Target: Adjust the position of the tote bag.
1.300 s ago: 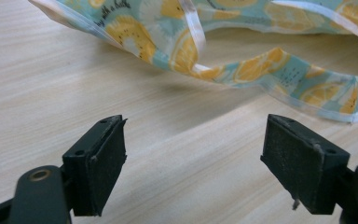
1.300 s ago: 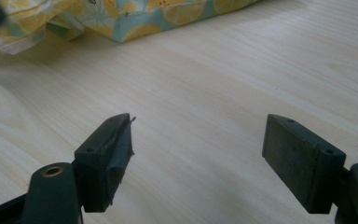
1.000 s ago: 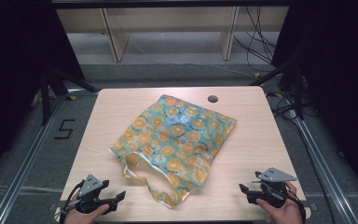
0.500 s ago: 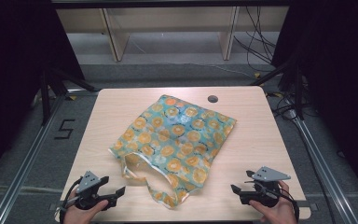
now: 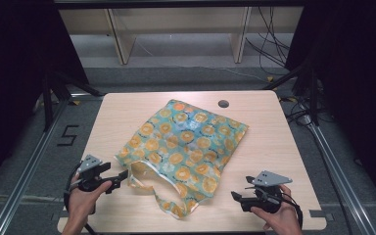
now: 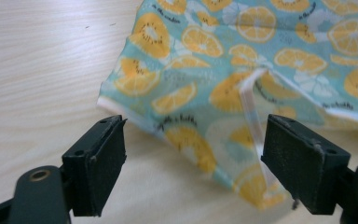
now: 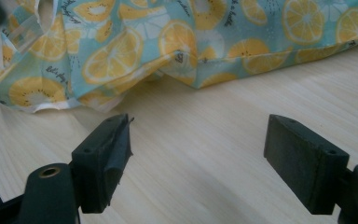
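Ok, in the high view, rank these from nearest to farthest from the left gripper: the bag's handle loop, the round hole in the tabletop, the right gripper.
Measured from the left gripper, near the front left of the table:
1. Handle loop, just to its right at the bag's front edge.
2. Right gripper, across the front, right side.
3. Hole, far side of the table, beyond the bag.

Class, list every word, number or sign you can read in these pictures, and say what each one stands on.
"5": dark marking on the grey floor left of the table.
Small black script among the fruit slices on the bag: several phrases print there, too blurred to read.
Left tool and right tool: no lettering.
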A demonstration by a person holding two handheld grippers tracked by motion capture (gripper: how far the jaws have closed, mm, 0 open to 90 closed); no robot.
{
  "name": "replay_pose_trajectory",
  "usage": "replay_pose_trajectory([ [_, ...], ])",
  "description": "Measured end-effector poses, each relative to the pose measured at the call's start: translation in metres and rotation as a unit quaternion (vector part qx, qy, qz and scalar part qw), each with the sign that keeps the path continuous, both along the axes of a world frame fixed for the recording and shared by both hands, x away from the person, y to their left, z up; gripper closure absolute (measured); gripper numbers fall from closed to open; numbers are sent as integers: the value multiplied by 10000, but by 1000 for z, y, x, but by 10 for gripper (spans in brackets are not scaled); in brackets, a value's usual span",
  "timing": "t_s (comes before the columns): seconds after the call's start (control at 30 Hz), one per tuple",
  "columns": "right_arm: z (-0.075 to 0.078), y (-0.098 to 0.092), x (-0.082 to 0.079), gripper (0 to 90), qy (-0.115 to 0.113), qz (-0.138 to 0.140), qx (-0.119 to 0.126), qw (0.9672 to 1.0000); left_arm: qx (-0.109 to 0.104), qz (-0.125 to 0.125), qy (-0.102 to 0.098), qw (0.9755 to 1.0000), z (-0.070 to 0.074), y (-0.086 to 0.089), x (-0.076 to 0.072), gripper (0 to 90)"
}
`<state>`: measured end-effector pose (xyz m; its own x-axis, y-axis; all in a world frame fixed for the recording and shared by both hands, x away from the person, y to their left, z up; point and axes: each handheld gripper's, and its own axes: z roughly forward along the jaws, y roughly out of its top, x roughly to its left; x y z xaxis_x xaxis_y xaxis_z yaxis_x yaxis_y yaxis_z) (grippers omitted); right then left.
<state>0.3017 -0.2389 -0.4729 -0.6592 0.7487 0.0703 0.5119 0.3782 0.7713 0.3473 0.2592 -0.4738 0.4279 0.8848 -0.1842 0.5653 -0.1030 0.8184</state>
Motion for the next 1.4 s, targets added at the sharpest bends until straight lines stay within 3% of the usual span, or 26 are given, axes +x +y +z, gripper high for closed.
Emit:
replay_pose_trajectory([
  [0.07,1,1,1,251,68,12,35,10000,22,36,15,10000,0,-2,7,204],
  [0.1,1,5,5,252,48,65,161,9998,18,40,111,9999,0,-1,20,203],
  [0.17,3,9,8,252,3,90,133,9999,-47,48,170,9998,1,0,33,199],
  [0.2,4,15,7,253,164,29,236,9996,-42,63,159,9998,2,0,37,196],
  [0.23,4,17,9,255,118,98,201,9997,-97,85,120,9998,4,1,44,194],
  [0.27,5,22,10,256,249,130,196,9994,-96,43,129,9999,5,1,48,191],
  [0.3,5,24,12,255,136,203,132,9996,-108,34,200,9997,7,2,54,192],
  [0.33,5,30,12,255,210,164,202,9994,-152,20,208,9997,8,2,57,191],
  [0.47,5,41,21,246,143,373,57,9992,-79,-155,375,9991,11,0,71,188],
  [0.5,4,44,23,244,149,358,30,9992,105,-302,467,9984,11,2,75,188],
  [0.57,1,51,28,242,123,343,5,9993,42,-242,481,9985,7,-5,84,188],
  [0.63,1,55,32,242,190,354,-85,9992,236,-407,643,9968,3,-6,92,190],
  [0.73,0,63,39,238,135,366,-191,9991,485,-370,739,9954,-3,-7,105,190],
  [0.77,-1,66,40,237,170,355,-160,9991,460,-327,690,9960,-5,-6,110,192],
  [0.8,-3,68,42,233,146,394,-239,9988,301,-302,603,9973,-9,-7,114,201],
  [0.9,-7,74,46,229,216,363,-353,9985,-33,-465,762,9960,-19,-9,120,314],
  [0.93,-8,75,46,231,283,374,-371,9982,79,-617,797,9949,-22,-10,121,352],
  [1.0,-12,79,48,243,308,284,-322,9986,139,-694,805,9942,-25,-10,120,430],
  [1.03,-12,79,50,256,334,374,-449,9977,96,-717,776,9944,-27,-10,120,487],
  [1.07,-16,81,51,278,266,330,-413,9982,-128,-672,721,9950,-29,-11,118,558],
  [1.1,-16,82,53,320,384,391,-542,9970,-141,-773,700,9944,-29,-9,118,625],
  [1.17,-23,85,56,455,269,434,-611,9968,23,-905,631,9939,-29,-9,114,739],
  [1.23,-26,86,58,536,255,470,-798,9954,129,-948,564,9938,-28,-14,110,811],
  [1.3,-26,85,59,659,215,579,-941,9936,258,-1080,497,9926,-26,-17,106,864],
  [1.33,-27,84,60,717,16,584,-979,9935,304,-1128,466,9921,-25,-20,104,877],
  [1.4,-24,79,61,794,1,696,-1013,9924,372,-1307,470,9896,-24,-25,98,885],
])
